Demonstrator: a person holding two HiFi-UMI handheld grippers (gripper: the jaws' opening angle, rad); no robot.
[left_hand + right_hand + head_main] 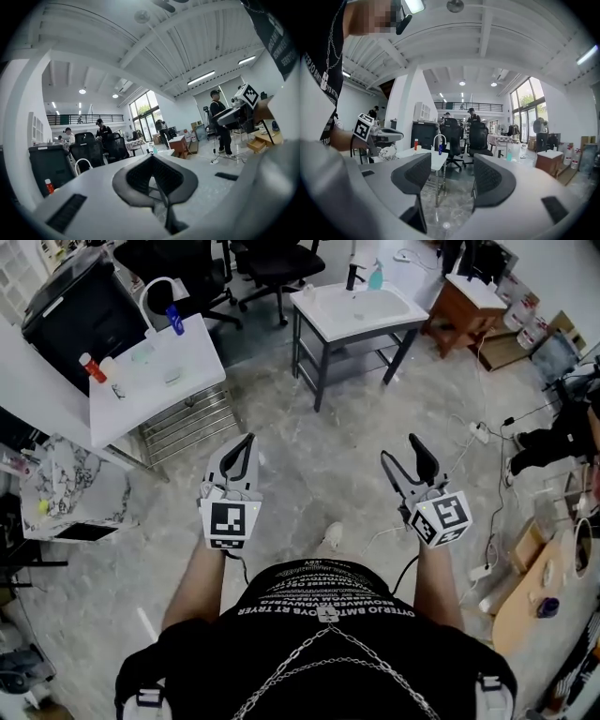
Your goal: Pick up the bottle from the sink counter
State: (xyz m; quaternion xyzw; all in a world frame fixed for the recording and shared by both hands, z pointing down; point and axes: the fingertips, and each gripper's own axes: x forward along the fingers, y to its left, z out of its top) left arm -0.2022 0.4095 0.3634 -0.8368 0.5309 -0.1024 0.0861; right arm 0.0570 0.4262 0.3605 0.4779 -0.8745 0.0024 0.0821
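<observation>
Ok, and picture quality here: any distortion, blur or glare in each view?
Head view: evenly lit, sharp, edges bowed. Left gripper view: heavy fisheye, black corners, close foreground soft. Right gripper view: same fisheye, ceiling light blown out at the top.

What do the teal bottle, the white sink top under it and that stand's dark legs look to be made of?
Teal bottle: probably plastic, with a translucent-looking tint; too small to be sure. Sink top: white and smooth with a slight sheen; ceramic or moulded resin, cannot tell which. Legs: likely painted metal, thin straight dark grey bars with a matte finish.
</observation>
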